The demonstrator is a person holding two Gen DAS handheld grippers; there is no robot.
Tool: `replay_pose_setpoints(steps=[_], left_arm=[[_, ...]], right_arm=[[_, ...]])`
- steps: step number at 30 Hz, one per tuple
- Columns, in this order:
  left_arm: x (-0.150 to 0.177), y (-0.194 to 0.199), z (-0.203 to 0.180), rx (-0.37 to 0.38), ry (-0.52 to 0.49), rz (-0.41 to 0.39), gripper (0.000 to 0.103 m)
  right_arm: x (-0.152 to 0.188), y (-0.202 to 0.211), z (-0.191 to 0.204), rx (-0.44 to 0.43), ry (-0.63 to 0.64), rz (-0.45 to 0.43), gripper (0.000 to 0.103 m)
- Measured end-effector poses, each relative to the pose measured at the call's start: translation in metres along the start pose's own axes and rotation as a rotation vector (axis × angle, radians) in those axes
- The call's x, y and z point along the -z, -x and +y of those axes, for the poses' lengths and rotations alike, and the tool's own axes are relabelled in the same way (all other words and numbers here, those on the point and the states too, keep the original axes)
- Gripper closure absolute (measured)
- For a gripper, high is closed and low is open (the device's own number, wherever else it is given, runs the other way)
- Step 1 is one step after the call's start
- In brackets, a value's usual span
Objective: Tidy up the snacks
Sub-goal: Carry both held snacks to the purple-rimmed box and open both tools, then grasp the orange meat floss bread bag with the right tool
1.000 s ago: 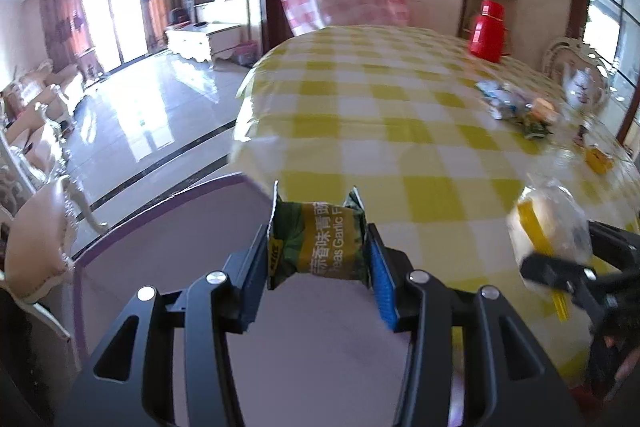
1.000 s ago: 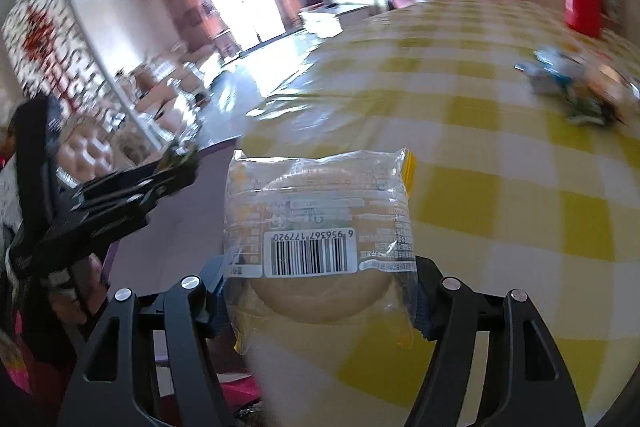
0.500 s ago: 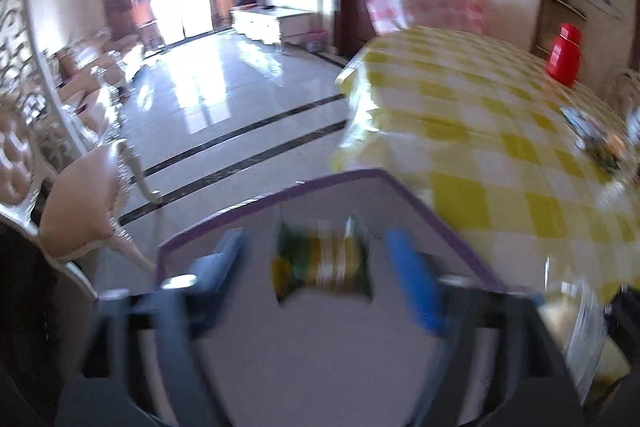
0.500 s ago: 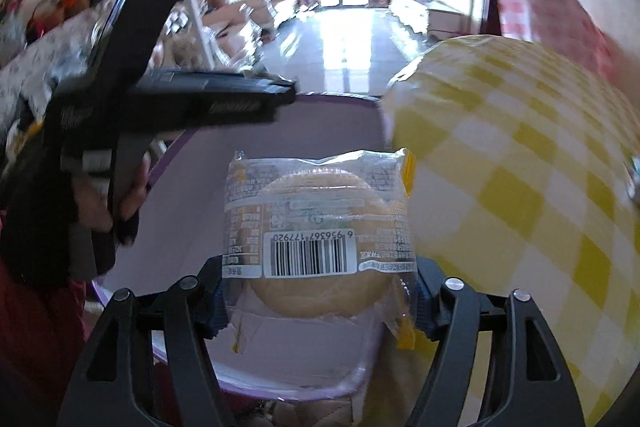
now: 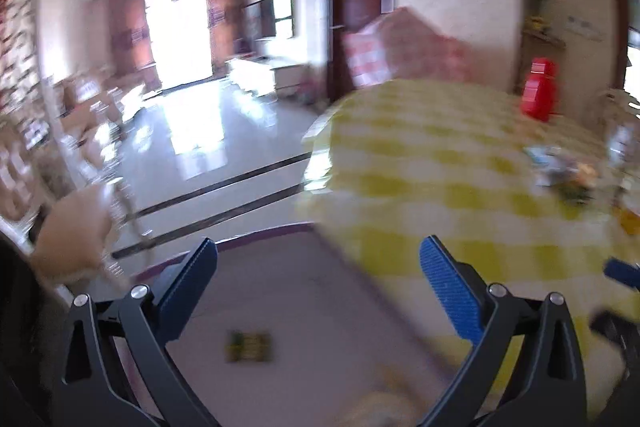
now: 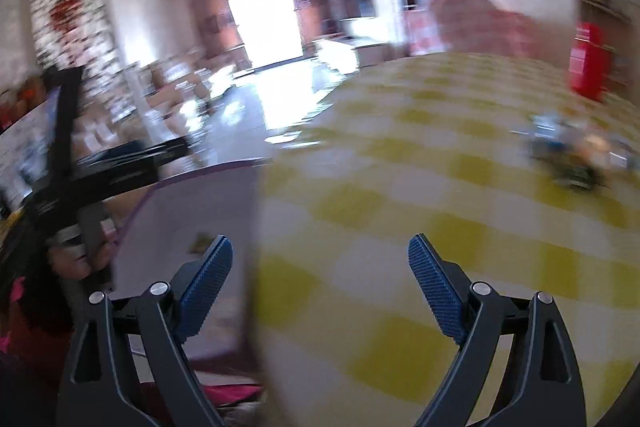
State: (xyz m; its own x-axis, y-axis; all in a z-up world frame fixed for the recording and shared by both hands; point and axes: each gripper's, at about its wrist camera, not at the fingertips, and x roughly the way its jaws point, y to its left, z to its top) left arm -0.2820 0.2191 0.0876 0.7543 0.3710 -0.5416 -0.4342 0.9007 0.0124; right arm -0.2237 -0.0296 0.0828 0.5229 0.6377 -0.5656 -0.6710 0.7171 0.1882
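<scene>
- Both snacks have left the jaws since a second ago: the green packet that the left gripper held now lies flat on the floor of the purple-rimmed bin, below and between the spread fingers, touching neither.
- Left gripper: its jaws have just been opening and now stand wide apart with nothing between the blue pads.
- A pale, blurred lump at the bottom edge of the left view may be the wrapped bun (too smeared to be sure).
- Right gripper: its jaws have also just been opening; they stand wide and empty, over the edge where the bin meets the yellow checked tablecloth.
- In the right view the left gripper shows as a dark blurred frame at the far left, over the bin.
- Farther right on the cloth, well apart from both grippers, lies a small heap of snacks, with a red flask beyond it.
</scene>
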Motion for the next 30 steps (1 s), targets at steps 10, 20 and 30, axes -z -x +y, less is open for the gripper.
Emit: replay_pose_setpoints(steps=[10, 20, 30], left_arm=[[0.012, -0.025, -0.188, 0.407, -0.165, 0.219, 0.002], [0.003, -0.101, -0.339, 0.468, -0.220, 0.244, 0.002], [-0.006, -0.118, -0.313, 0.557, -0.004, 0.220, 0.002]], right_arm=[[0.036, 0.062, -0.191, 0.370, -0.483, -0.044, 0.016], [0.068, 0.075, -0.320, 0.484, -0.864, -0.035, 0.016], [0.014, 0.025, -0.386, 0.580, -1.005, -0.038, 0.014]])
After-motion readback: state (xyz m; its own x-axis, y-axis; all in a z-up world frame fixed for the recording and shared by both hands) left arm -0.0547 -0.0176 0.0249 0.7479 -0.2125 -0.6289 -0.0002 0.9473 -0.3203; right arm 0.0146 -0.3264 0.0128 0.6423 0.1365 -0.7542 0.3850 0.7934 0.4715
